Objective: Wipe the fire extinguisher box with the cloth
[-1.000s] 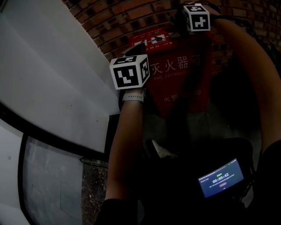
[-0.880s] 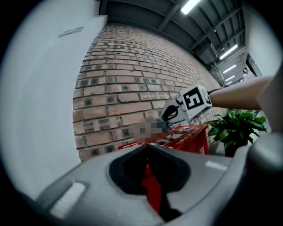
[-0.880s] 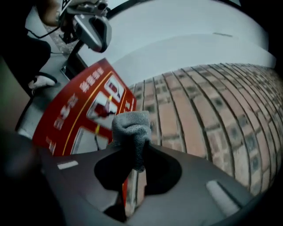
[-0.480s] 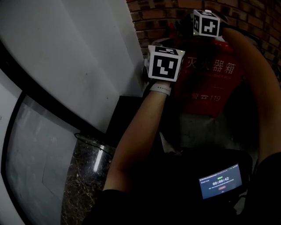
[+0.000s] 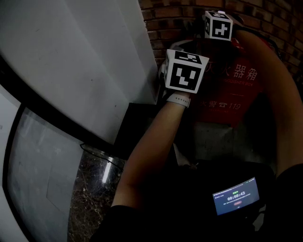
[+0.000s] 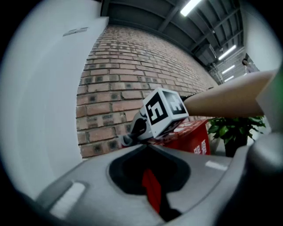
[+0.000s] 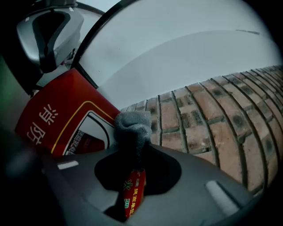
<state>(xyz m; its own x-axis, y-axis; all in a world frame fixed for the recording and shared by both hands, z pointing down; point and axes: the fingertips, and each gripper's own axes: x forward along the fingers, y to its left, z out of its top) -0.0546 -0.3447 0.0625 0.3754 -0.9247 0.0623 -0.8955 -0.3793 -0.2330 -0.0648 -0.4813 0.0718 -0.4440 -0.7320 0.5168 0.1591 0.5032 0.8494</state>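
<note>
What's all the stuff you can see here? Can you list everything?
fire extinguisher box: one, red, against the brick wall
cloth: one, grey, pinched in the right gripper
brick wall: one, reddish brown, behind the box
wall panel: one, white, left of the box
plant: one, green, beside the box
screen device: one, dark with a lit screen, near the person's body
left gripper: one, grey, jaws together, empty
right gripper: one, grey, by the box

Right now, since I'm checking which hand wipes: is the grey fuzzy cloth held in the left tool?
No: the left tool is shut on nothing; the grey fuzzy cloth is pinched in the right tool.
</note>
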